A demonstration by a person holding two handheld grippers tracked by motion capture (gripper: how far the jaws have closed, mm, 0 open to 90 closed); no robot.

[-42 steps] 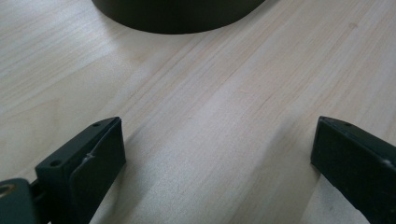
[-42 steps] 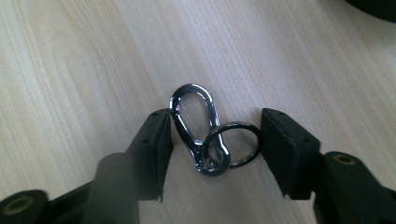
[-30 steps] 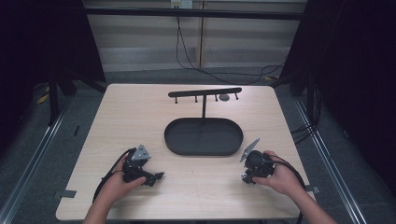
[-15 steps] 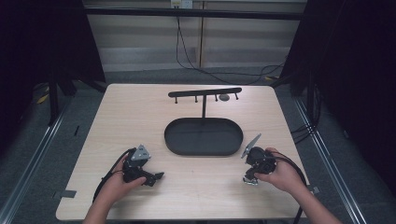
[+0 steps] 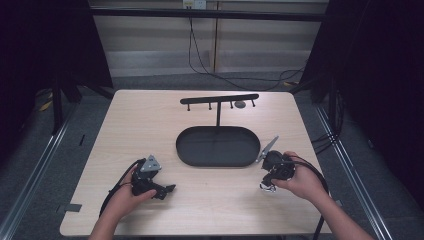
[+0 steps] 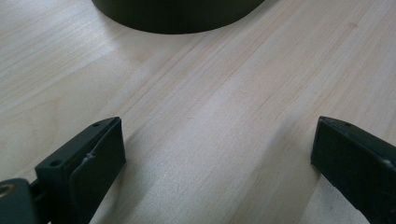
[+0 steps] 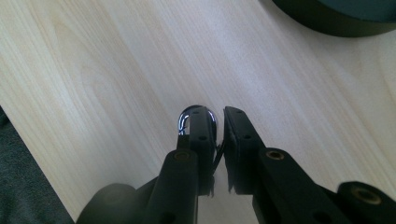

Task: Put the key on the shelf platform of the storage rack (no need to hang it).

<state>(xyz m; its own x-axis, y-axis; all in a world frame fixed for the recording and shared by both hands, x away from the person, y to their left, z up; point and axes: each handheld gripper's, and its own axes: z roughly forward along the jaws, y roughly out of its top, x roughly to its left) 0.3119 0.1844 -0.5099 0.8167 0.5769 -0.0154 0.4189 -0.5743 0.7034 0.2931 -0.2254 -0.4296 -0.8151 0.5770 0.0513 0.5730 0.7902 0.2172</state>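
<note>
My right gripper (image 7: 218,116) is shut on a small shiny metal piece (image 7: 185,120) with a rounded chrome edge, which peeks out past the left jaw tip just above the table. In the high view the right gripper (image 5: 268,184) points down toward the near table edge, and the shiny piece (image 5: 267,188) glints under it. My left gripper (image 6: 217,140) rests low over bare wood, jaws wide apart and holding nothing. It lies at the front left (image 5: 165,190) in the high view. A black oval tray (image 5: 218,159) with a T-shaped peg stand (image 5: 220,99) sits mid-table.
The wooden table (image 5: 150,125) has bare room left and right of the tray. A small grey round object (image 5: 240,104) lies by the stand's bar. The tray's dark wall (image 6: 177,21) is ahead of the left gripper and also appears as the tray edge (image 7: 336,23). Cables trail from both grippers.
The right hand has shifted slightly and tipped its gripper downward, with the shiny piece now glinting under it. The left hand and gripper have stayed put.
</note>
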